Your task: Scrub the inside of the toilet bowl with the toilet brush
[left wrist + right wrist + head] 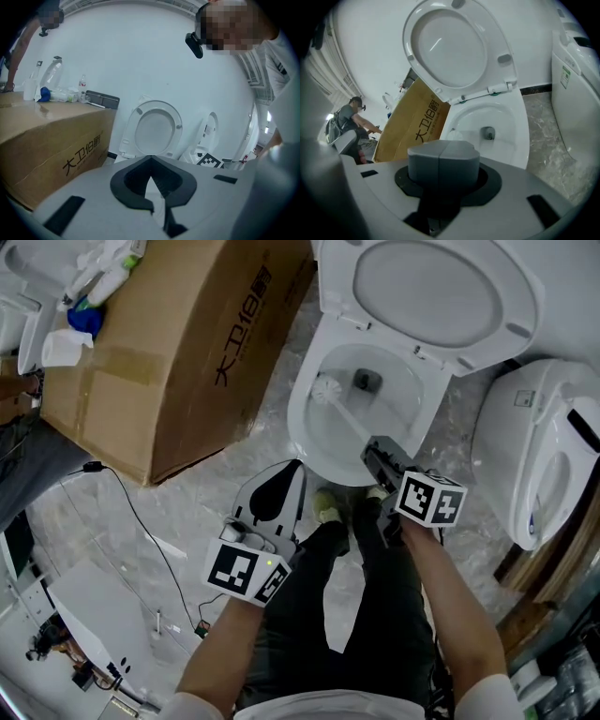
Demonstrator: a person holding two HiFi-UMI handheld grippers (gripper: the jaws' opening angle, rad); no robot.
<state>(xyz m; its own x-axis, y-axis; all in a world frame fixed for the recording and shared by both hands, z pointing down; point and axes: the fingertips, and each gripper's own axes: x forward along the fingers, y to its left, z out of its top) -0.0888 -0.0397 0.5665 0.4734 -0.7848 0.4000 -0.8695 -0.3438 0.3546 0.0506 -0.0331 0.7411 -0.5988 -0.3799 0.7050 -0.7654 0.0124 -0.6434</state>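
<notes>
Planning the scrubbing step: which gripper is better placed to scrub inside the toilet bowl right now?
Right. The right gripper is shut on the toilet brush, whose head sits inside the toilet bowl. The left gripper holds nothing, short of the rim.

Toilet brush (330,395) in the toilet bowl (298,424); cardboard box (178,343) to its left, another toilet (544,456) right.

Left gripper (151,160): jaw tips meet, nothing held between them. Beyond it, a toilet (157,129) with its seat raised against the white wall. Cardboard box (51,145) at left, bottles (50,78) on top. Second toilet (209,133) at right
</notes>
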